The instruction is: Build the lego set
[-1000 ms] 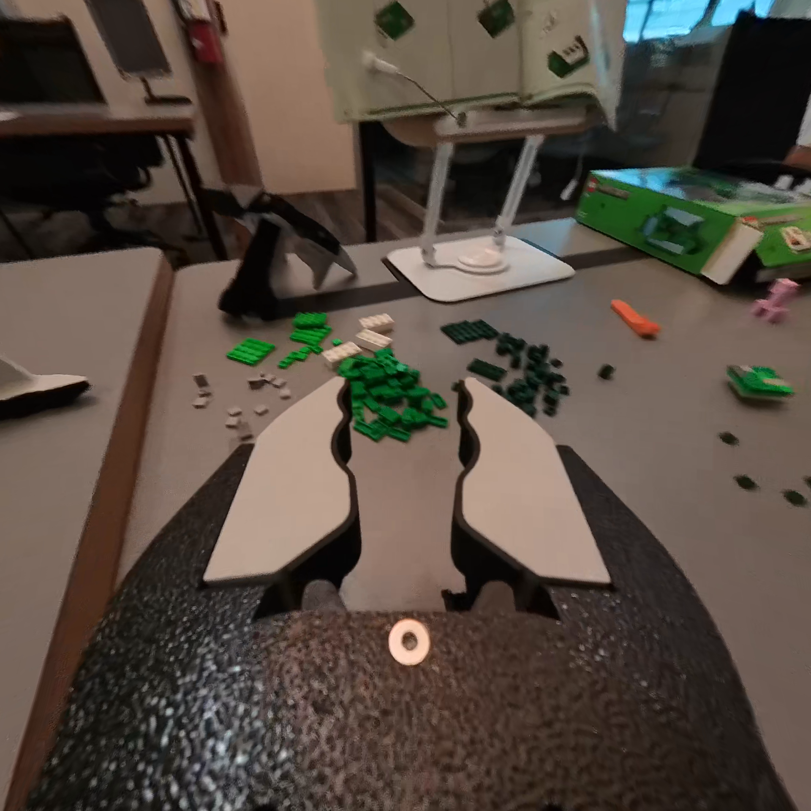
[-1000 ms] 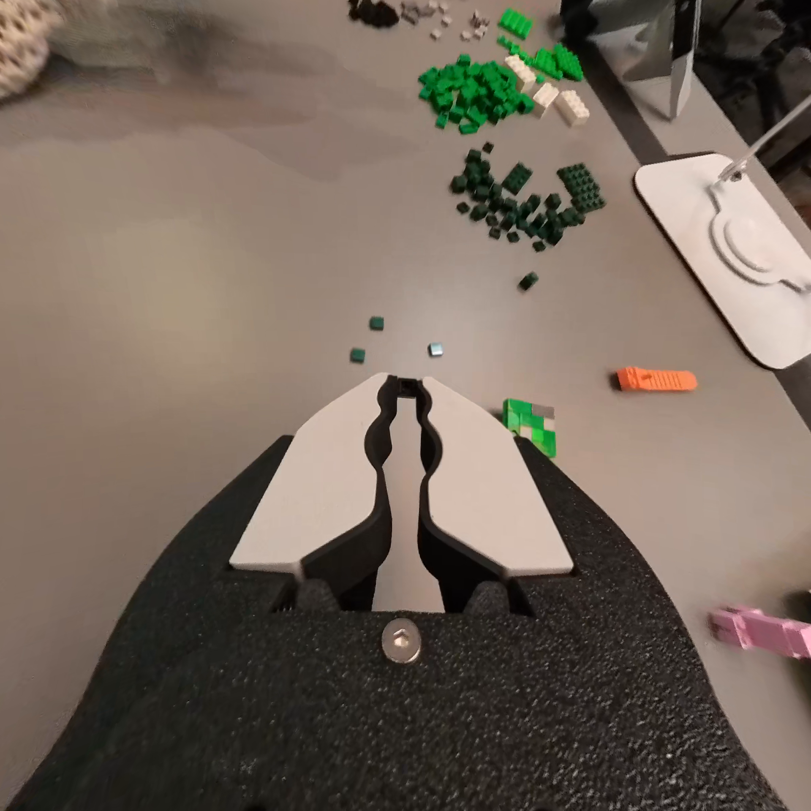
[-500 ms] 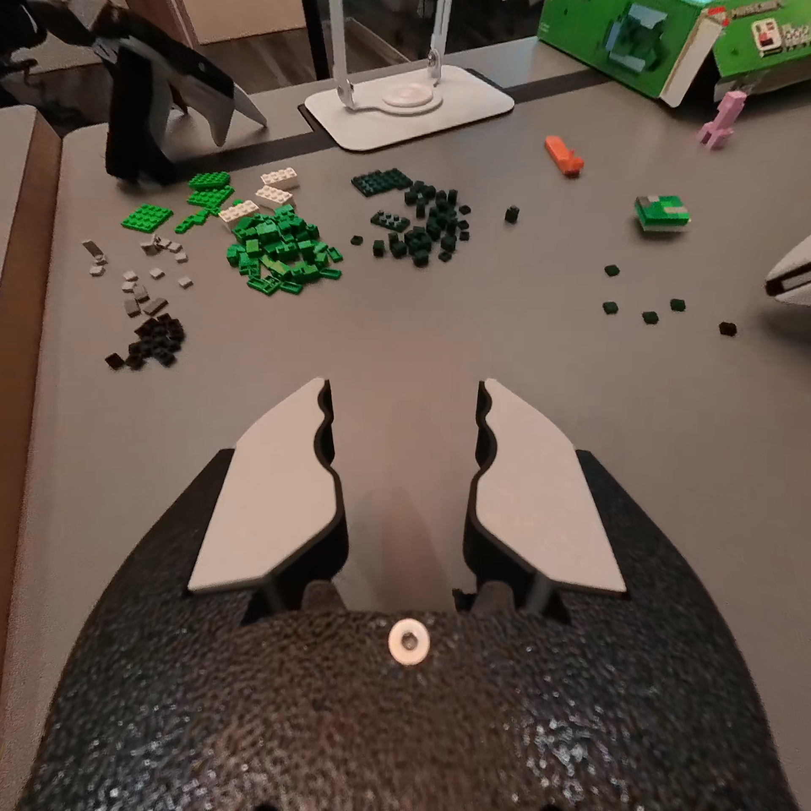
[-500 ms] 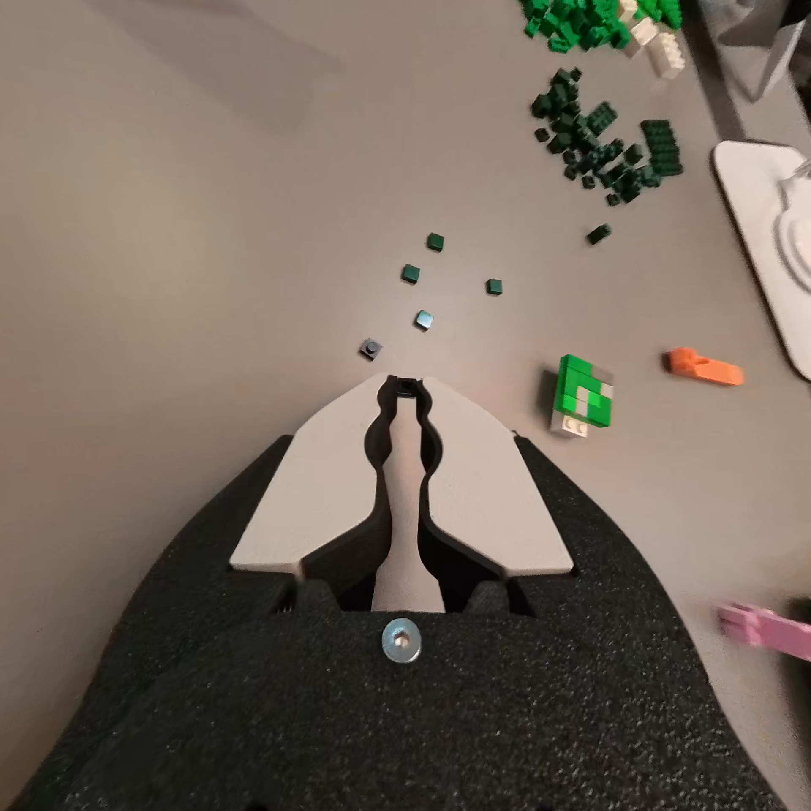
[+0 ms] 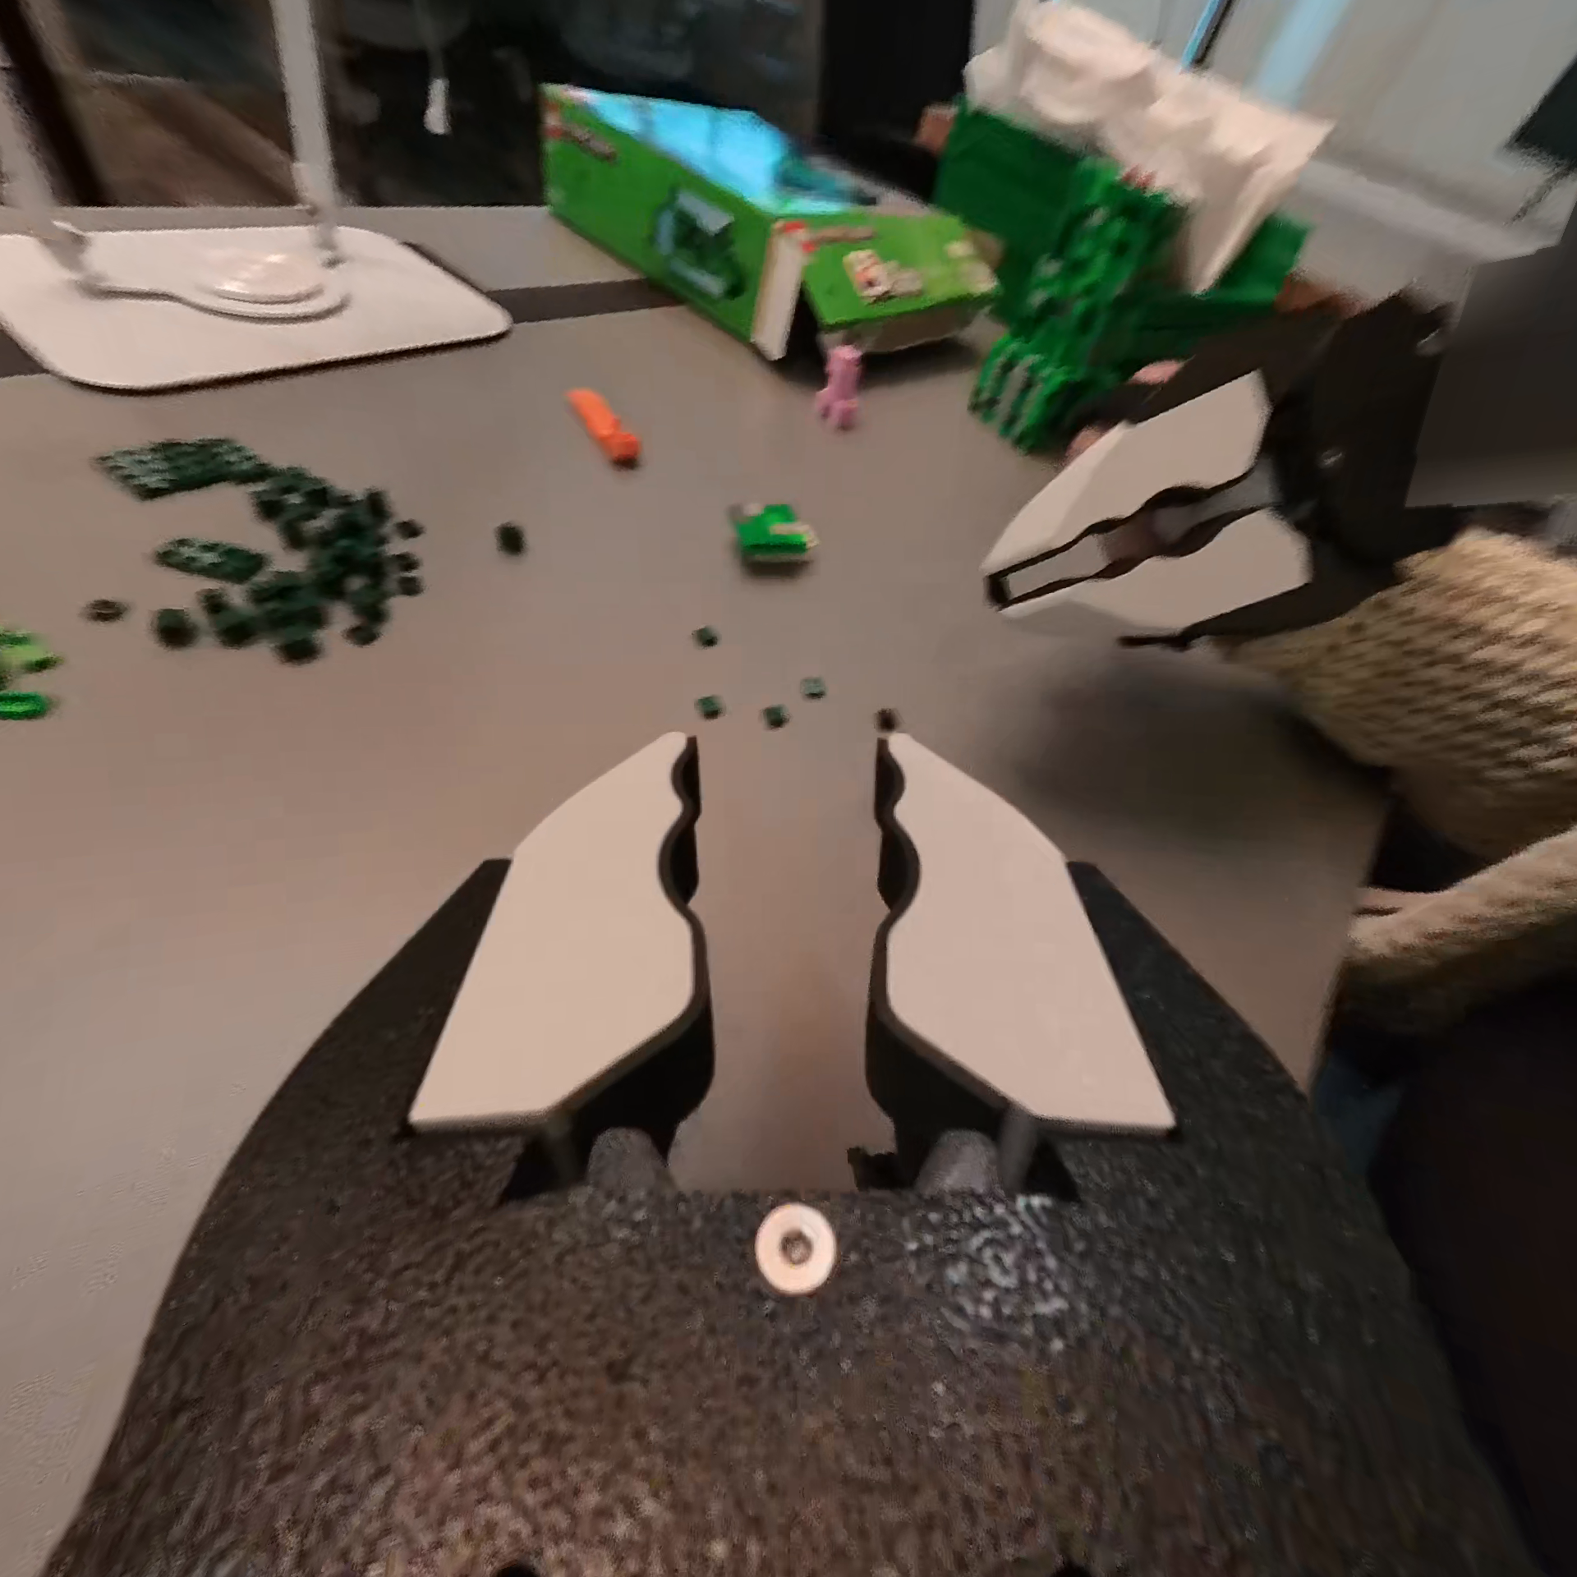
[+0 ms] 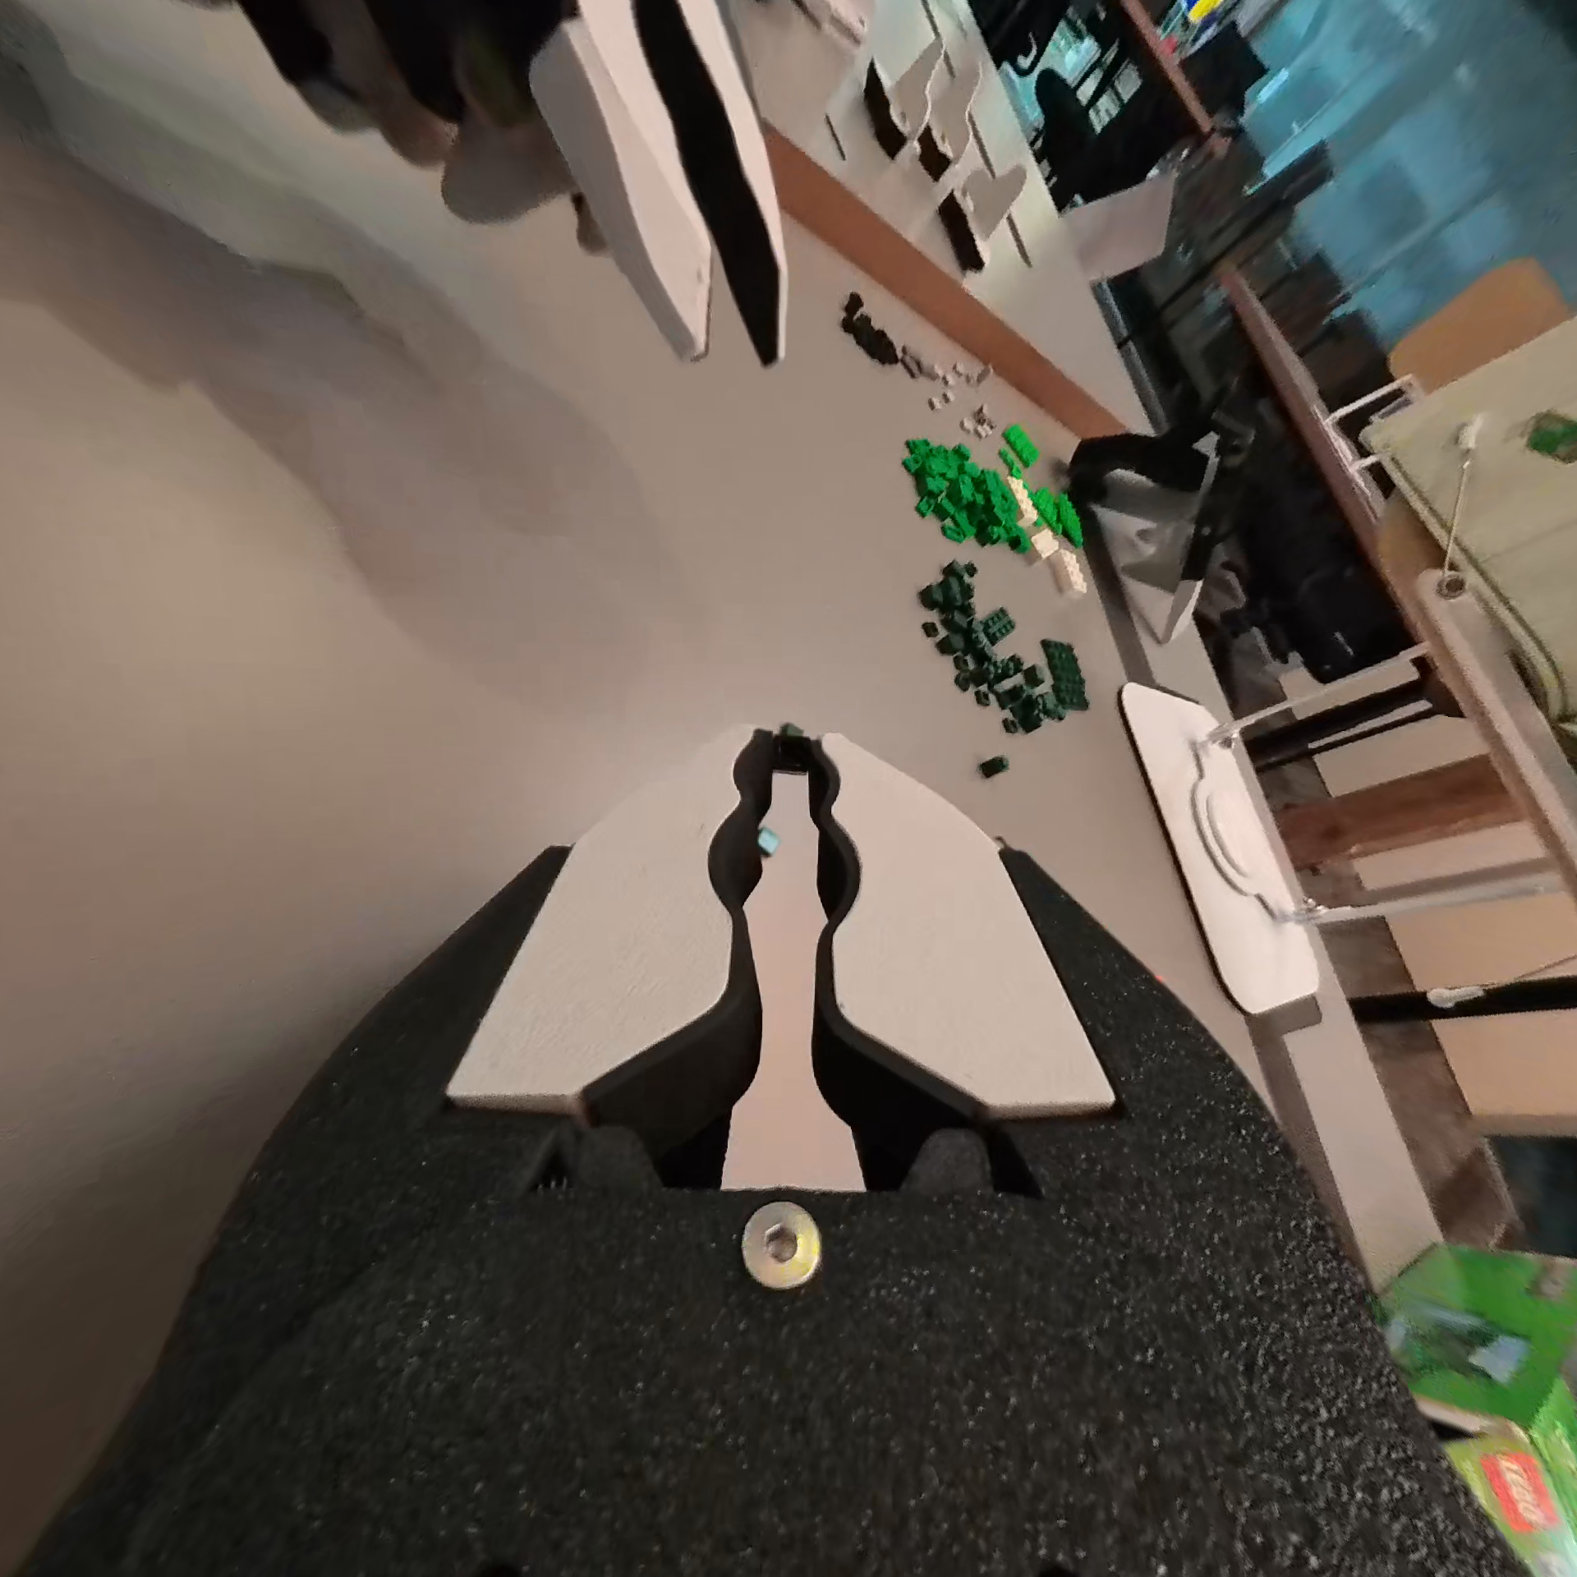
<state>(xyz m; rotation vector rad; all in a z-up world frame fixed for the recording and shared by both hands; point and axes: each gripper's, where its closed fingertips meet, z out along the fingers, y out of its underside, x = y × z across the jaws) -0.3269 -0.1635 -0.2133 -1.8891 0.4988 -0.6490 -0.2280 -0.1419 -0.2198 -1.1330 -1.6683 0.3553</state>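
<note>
Left gripper (image 5: 787, 742): jaws released, a wide gap of bare worktop (image 5: 341, 853) between them, nothing held. A second ago it faced the bright green brick pile (image 6: 968, 499); it has since swung toward the four loose dark green studs (image 5: 772, 715), which now lie just past its fingertips at 12 o'clock. One darker single piece (image 5: 887, 719) sits right at the tip of its right finger.

Right gripper (image 6: 789, 744): jaws clenched on a small dark piece (image 6: 792, 751) pinched at the very tips, as in the earlier frames. The view has rolled hard since half a second ago; the worktop now runs diagonally and the left gripper appears overhead at 12 o'clock. In the left wrist view the right gripper sits at 2 o'clock, apparently lifted off the surface. A pale blue-green stud (image 6: 771, 843) shows through the gap behind the tips, lying on the worktop, not gripped.

Small green sub-assembly (image 5: 772, 533) rests on the worktop at 12 o'clock from the left gripper, beyond the loose studs. Orange brick separator (image 5: 604, 424) and pink figure (image 5: 840, 386) lie farther back, near the green box (image 5: 751, 213).

Judgement: the right side has its piece and is carrying it; both grippers converging suggests a hand-over or a press onto the sub-assembly. Motion blur is heavy, so the piece's seating cannot be confirmed.
</note>
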